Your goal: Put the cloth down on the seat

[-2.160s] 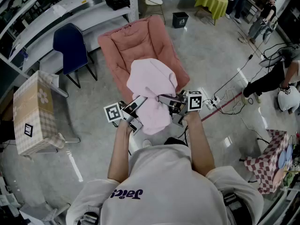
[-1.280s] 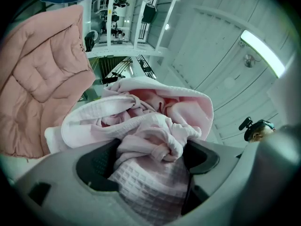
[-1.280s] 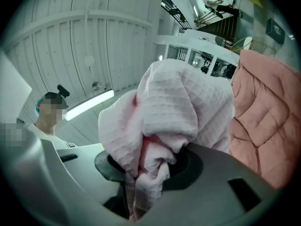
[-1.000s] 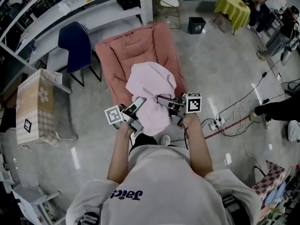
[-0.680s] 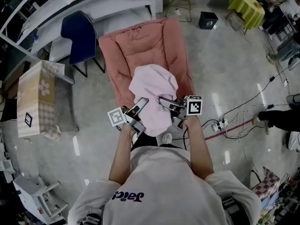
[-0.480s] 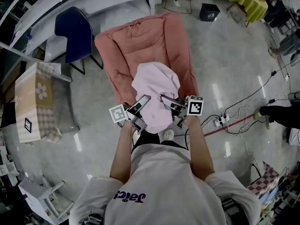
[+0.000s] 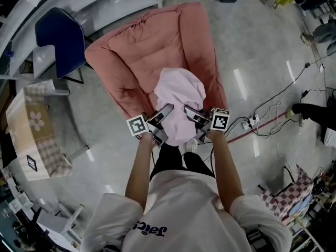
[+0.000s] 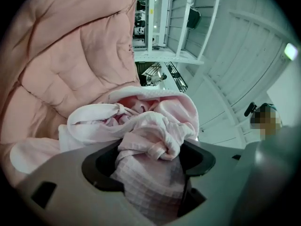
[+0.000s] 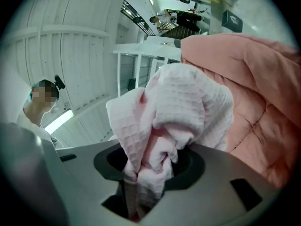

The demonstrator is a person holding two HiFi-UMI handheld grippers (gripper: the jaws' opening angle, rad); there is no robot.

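A pale pink waffle-weave cloth (image 7: 180, 96) hangs bunched between my two grippers, over the front part of a salmon-pink padded seat (image 7: 136, 56). My left gripper (image 7: 161, 118) holds the cloth's left side, and a wad of cloth (image 8: 150, 140) fills its jaws. My right gripper (image 7: 192, 117) grips the right side; its jaws are opening, with a pinched fold of cloth (image 9: 155, 159) still between them. The seat's cushion (image 8: 70, 55) lies just behind the cloth in the left gripper view and shows to the right (image 9: 263, 102) in the right gripper view.
A dark blue chair (image 7: 58, 41) stands left of the seat, with a checkered box (image 7: 34, 125) nearer on the left. Cables and a power strip (image 7: 252, 122) lie on the floor to the right. The person's legs (image 7: 176, 159) are close to the seat's front edge.
The person has stepped up to the seat, so it now fills more of the head view. Cloth and both grippers have moved forward over its front part, still gripped.
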